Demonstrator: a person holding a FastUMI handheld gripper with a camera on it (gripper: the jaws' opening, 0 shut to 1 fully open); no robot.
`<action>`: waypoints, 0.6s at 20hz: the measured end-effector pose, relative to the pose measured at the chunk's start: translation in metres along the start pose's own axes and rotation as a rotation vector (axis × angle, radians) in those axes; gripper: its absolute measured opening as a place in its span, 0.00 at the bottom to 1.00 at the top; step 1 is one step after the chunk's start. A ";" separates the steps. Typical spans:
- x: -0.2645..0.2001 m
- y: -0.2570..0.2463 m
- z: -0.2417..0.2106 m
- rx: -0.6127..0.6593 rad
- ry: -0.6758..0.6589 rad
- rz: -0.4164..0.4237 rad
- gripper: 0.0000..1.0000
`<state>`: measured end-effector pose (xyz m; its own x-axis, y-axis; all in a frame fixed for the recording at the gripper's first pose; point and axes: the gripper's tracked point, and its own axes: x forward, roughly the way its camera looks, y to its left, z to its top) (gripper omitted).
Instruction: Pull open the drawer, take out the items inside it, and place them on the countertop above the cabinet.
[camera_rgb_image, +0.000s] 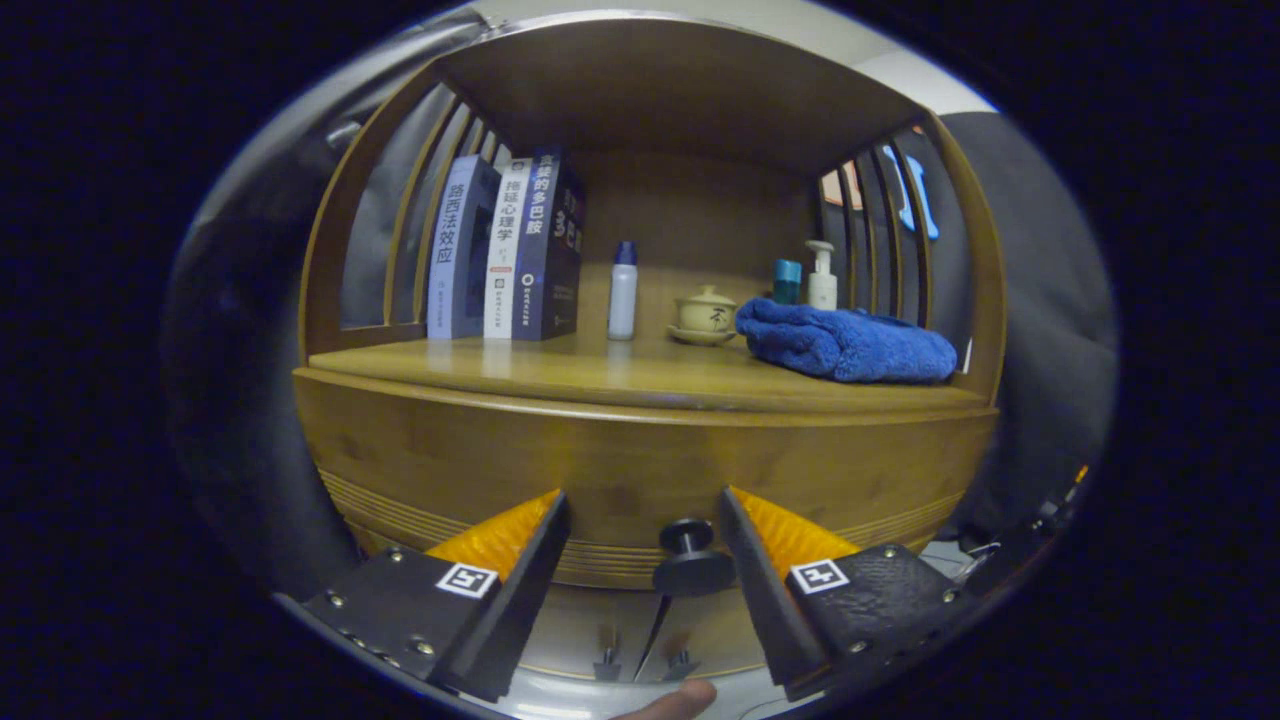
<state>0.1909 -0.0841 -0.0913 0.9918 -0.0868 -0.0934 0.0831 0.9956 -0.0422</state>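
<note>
Reaching toward the wooden cabinet (640, 460), the gripper (645, 510) has its fingers spread apart, holding nothing. The dark drawer knob (690, 555) sits between them at the drawer's (600, 470) front bottom edge. On the countertop (640, 375) rests a blue towel (845, 342) by the right edge.

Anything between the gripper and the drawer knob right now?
Nothing visible. The gripper is open, and the knob sits in the gap between its fingers, nearer one finger than the other, touching neither. The drawer front is closed, with nothing in front of it.
</note>
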 end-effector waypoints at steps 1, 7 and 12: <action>0.000 -0.004 -0.007 0.011 0.020 -0.012 0.91; 0.004 -0.011 -0.018 0.017 0.044 -0.007 0.81; 0.003 -0.023 -0.022 0.018 0.052 -0.078 0.42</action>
<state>0.1900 -0.1080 -0.1123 0.9761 -0.1648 -0.1419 0.1616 0.9863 -0.0339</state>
